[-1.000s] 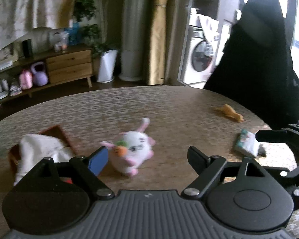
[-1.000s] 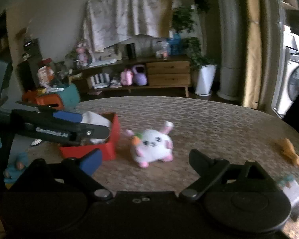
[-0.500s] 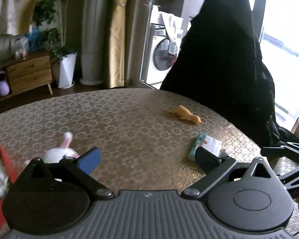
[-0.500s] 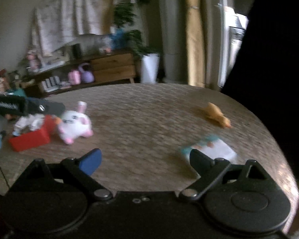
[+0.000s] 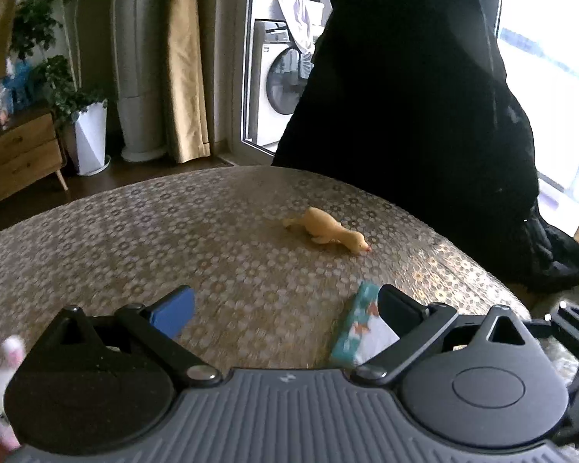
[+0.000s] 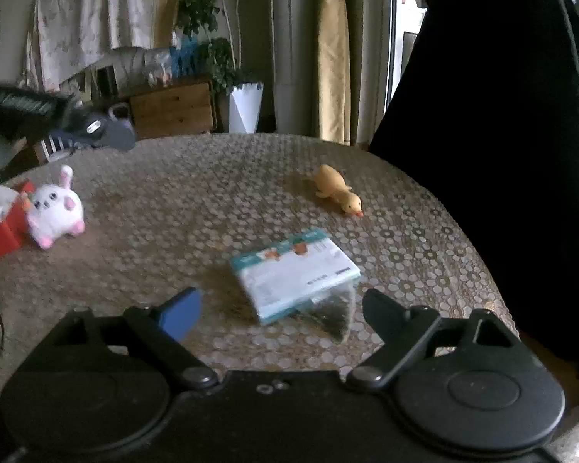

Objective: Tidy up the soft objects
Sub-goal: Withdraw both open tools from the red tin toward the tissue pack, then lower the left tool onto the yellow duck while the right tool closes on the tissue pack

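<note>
Both tongs hang over the round counter with the gold patterned cloth [image 6: 181, 208], and both stand wide open with nothing gripped. The left tongs [image 5: 285, 310] have just been opening, and the right tongs [image 6: 281, 310] have just been closing a little above the flat teal and white tissue packet [image 6: 295, 270]. The yellow soft duck toy [image 6: 337, 190] lies beyond the packet, and the white and pink plush rabbit [image 6: 56, 214] sits far left, touching the red box [image 6: 0, 237].

Black ribbed left tool [image 5: 285, 306], one blue fingertip [image 5: 172, 311], silver pivot screws.
</note>
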Demonstrator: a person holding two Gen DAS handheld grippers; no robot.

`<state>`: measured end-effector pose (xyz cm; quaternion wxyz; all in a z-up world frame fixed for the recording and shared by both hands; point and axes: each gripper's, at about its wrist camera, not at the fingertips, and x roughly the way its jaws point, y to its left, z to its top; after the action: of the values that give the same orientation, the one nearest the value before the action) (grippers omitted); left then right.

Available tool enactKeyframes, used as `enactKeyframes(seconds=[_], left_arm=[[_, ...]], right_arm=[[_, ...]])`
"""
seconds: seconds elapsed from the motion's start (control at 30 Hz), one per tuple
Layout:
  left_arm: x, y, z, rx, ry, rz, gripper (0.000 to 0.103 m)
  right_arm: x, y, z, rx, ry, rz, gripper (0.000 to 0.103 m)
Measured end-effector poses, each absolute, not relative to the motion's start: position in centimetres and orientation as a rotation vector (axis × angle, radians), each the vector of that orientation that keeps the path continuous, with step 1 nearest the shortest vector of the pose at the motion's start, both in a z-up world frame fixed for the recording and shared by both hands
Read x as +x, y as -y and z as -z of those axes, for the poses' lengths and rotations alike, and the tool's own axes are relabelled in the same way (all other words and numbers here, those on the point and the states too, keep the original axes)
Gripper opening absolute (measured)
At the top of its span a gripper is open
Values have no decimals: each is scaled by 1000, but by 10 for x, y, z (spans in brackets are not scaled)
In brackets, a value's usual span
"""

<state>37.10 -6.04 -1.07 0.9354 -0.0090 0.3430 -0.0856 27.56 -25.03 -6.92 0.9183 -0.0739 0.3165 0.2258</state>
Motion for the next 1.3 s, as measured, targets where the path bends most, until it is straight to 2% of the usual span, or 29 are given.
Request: enactKeyframes(seconds=[0.3,0.47,0.83,1.03,1.13,1.23,1.3], left_arm=[[462,101,45,-58,-767,188,102],[509,115,62,-106,-803,151,102],[582,144,99,-62,-854,82,102],[607,151,118,-43,-882,55,101],[613,151,128,-48,-910,40,101],[616,150,133,-56,-917,43,90],[617,147,135,-85,-927,55,77]], right_arm=[[313,258,100,-194,-663,-499,88],[332,266,112,-174,-690,-515,81],[345,274,127,-160,-704,-562,77],[347,269,133,-213,-696,-563,66],[349,264,136,-237,-691,-569,56],[351,263,140,-240,-697,-564,46],[352,263,142,-235,-702,-562,43]])
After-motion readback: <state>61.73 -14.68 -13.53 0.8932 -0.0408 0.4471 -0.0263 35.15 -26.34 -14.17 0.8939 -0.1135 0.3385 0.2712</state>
